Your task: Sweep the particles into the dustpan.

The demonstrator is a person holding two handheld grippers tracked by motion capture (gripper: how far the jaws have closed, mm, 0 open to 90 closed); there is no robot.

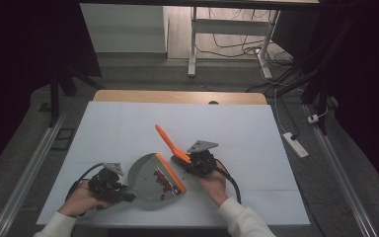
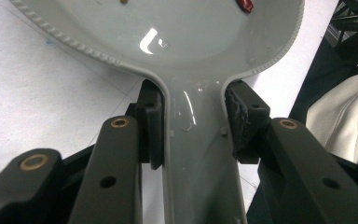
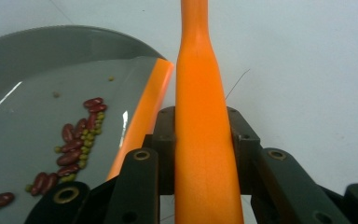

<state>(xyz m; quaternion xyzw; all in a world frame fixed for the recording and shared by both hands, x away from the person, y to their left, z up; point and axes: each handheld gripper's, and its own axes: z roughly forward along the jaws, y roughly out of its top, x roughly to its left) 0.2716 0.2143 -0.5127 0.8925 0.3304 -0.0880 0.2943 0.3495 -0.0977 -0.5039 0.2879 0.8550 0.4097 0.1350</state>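
Note:
A grey dustpan with an orange front lip lies on the white table, near the front edge. Several red and small green beans lie inside it. My left gripper is shut on the dustpan's grey handle, with one pad pressed against each side. My right gripper is just right of the lip. It is shut on a long orange brush handle that points away up-left. In the right gripper view that handle runs up between the jaws, with the beans to its left.
The white sheet covers most of the table, and a wooden edge shows at the far side. On the floor are a power strip to the right and white desk legs with cables beyond.

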